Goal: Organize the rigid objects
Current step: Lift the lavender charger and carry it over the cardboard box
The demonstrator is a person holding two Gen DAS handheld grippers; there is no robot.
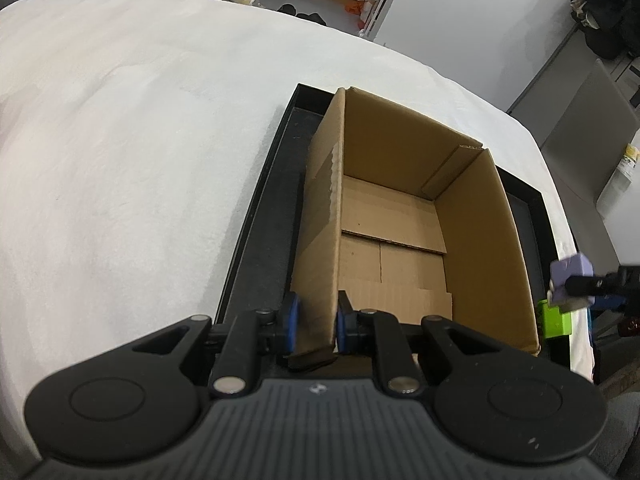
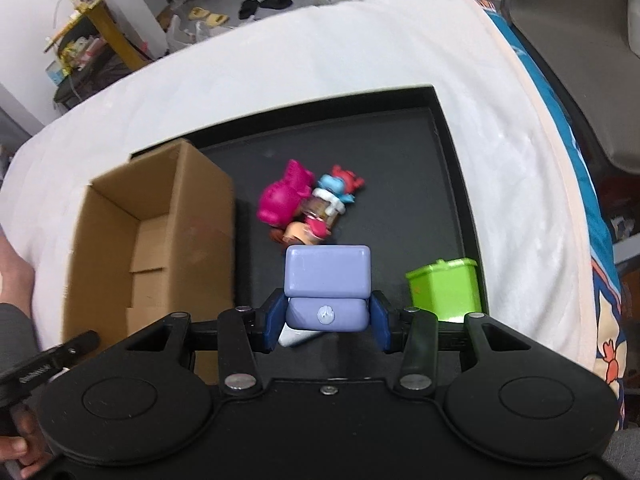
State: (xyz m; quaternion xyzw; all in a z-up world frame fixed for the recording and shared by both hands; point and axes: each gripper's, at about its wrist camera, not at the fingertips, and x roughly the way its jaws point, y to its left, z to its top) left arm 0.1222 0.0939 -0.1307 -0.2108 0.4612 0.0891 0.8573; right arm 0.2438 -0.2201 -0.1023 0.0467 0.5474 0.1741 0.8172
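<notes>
The left gripper (image 1: 316, 322) bites the near wall of the box (image 1: 400, 216). One blue pad sits outside the wall and one sits inside, and both press on the cardboard. The open box stretches away in front of these jaws, with only its flaps on the floor. It stands in a black tray (image 1: 276, 184) on a white cloth (image 1: 120, 140).

The right gripper (image 2: 326, 320) is clamped on a purple block (image 2: 327, 292). The block sits right between the two blue pads (image 2: 273, 322), and they squeeze its lower part from both sides. Its top part sticks out past the pads. A small white piece peeks out under the block, close to the left pad; what it is cannot be told.

Just past the block, in front of the jaws, lies a heap of toys (image 2: 310, 204) on the tray (image 2: 400, 152): a pink one, a blue and red one, and more mixed in. They touch each other. A green bin (image 2: 444, 290) stands just to the right of the right pad, near the tray's edge. The box (image 2: 160, 220) is off to the left of these jaws, apart from the block.

At the far left edge a hand (image 2: 18, 440) holds the other tool.

In the left view, the block (image 1: 570, 276) and the bin (image 1: 554, 318) show far off to the right of the jaws, beyond the box's right wall.
</notes>
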